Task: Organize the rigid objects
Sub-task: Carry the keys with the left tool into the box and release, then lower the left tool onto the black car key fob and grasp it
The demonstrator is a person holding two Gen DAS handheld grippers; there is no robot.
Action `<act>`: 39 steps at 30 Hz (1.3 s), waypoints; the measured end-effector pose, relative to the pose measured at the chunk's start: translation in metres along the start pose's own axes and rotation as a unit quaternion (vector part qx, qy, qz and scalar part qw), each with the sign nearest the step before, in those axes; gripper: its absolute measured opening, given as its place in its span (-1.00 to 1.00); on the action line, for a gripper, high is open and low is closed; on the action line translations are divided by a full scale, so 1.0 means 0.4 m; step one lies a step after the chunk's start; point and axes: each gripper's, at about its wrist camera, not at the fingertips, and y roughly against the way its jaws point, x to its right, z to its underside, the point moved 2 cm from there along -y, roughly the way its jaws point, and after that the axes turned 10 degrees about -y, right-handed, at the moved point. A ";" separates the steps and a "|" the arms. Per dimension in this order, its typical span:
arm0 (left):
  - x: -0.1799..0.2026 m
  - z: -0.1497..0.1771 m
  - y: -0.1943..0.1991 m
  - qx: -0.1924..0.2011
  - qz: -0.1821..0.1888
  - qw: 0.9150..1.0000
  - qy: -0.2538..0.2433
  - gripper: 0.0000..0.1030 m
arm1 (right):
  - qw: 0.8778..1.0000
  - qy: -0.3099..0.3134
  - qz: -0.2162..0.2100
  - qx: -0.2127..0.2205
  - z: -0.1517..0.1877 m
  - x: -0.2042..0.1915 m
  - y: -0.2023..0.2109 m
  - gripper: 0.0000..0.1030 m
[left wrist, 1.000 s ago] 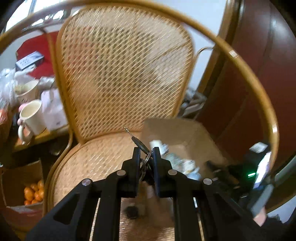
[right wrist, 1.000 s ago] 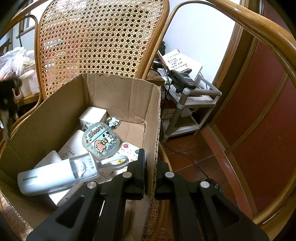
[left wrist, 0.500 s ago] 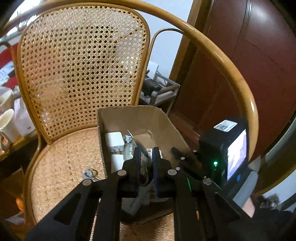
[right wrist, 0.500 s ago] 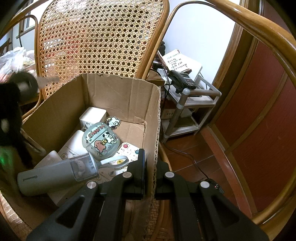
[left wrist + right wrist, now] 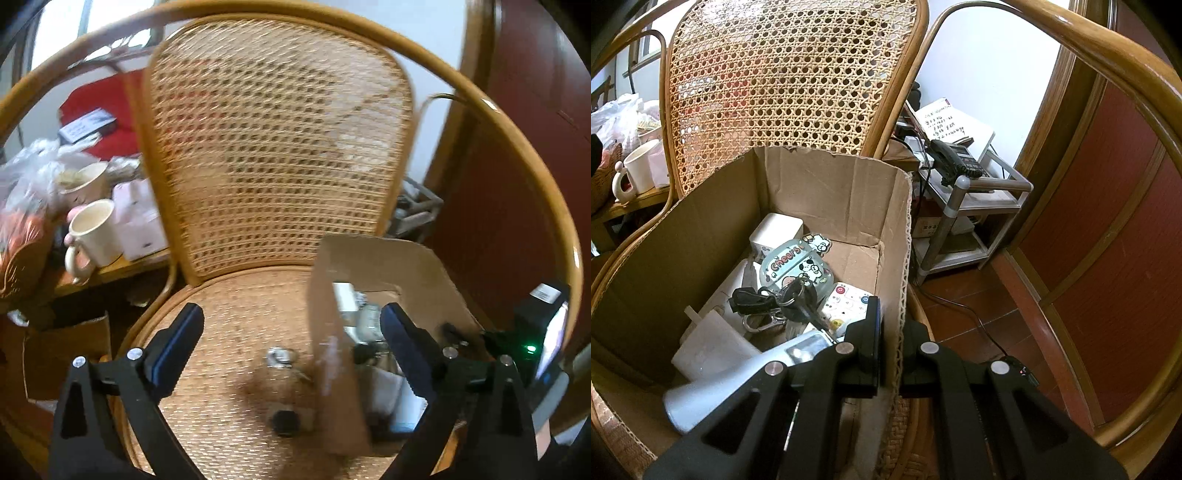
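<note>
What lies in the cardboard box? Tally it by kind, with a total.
White blocks: 3
Cartoon-printed pieces: 2
Key bunch: 1
Remote control: 1
Pale blue handheld appliance: 1
Total showing in the cardboard box: 8

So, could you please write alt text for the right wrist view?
A cardboard box on a cane chair holds a bunch of keys, a remote control and other small things. The right hand-held gripper is shut on the box's right wall.
</note>
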 end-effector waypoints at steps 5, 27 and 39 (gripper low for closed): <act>-0.052 0.034 -0.055 -0.058 -0.019 0.998 -0.004 0.86 | 1.000 0.000 0.000 0.000 0.000 0.000 0.000 -0.86; -0.083 0.171 -0.173 -0.170 0.034 0.985 -0.003 0.86 | 1.000 -0.002 -0.001 0.000 0.002 0.002 -0.001 -0.86; -0.061 0.244 -0.231 -0.213 0.074 0.972 -0.072 0.86 | 1.000 -0.002 -0.001 0.000 0.002 0.002 -0.001 -0.86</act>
